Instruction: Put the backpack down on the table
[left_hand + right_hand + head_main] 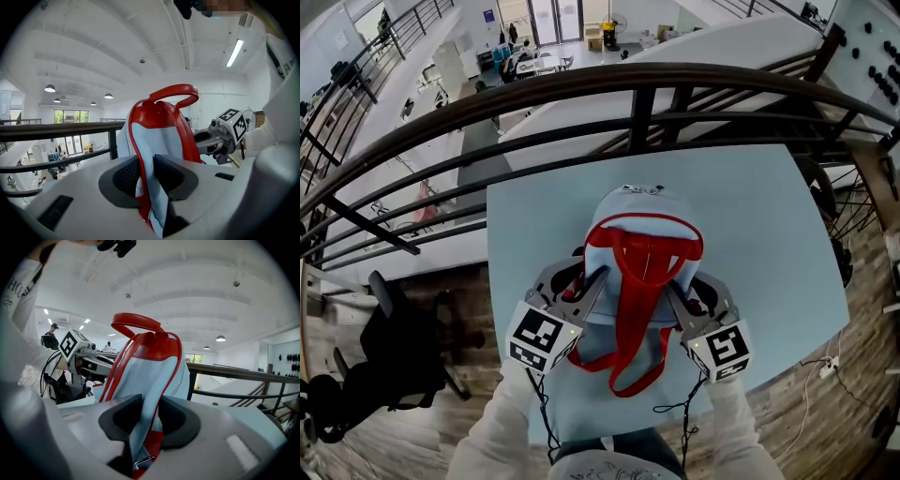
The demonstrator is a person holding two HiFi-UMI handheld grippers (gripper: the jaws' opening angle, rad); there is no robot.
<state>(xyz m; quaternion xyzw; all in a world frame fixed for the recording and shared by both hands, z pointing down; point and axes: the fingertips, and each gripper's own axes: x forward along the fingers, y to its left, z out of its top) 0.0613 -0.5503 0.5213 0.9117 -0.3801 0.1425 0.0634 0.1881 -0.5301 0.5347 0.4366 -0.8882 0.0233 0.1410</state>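
Backpack (637,234) upright over light-blue table (769,234), clamped by both straps.
Head view: set between left gripper (586,292) and right gripper (675,298), just short of the railing (581,89); contact of base with table not determinable; left gripper view: jaws closed on red-edged left strap (146,188), bag body rising beyond, red handle (176,91) uppermost; right gripper view: jaws pinching right strap (146,423), metal ring (143,461) hanging just below the pads.
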